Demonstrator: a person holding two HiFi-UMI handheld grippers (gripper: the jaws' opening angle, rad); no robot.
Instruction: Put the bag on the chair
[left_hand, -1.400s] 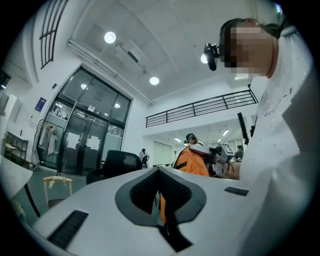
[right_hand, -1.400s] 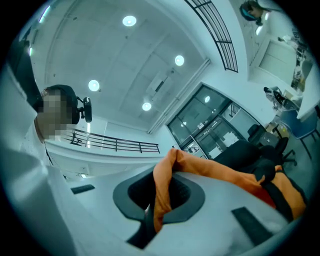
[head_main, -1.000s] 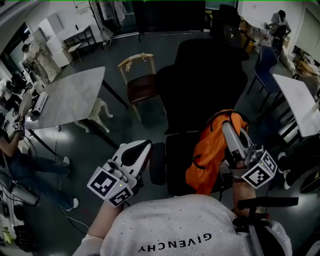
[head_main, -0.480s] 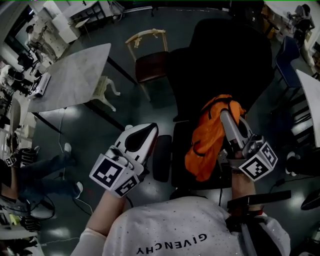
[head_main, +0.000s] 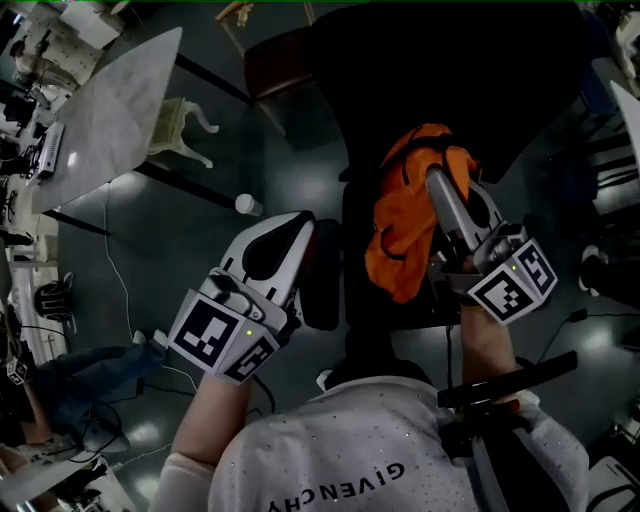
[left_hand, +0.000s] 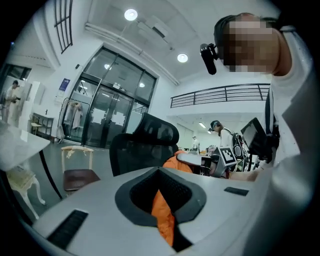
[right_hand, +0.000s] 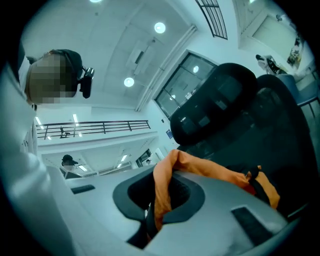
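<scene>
Fabric of the orange bag bunches right of centre in the head view, over the seat of the black office chair. The right gripper reaches into its top. The left gripper sits left of centre beside the chair's armrest, apart from the bag.

In the left gripper view its jaws stand together at lower centre, with an orange sliver in the slit between them. The bag lies beyond, against the chair.

In the right gripper view the jaws are clamped on a fold of the bag, which trails rightward across the chair.
</scene>
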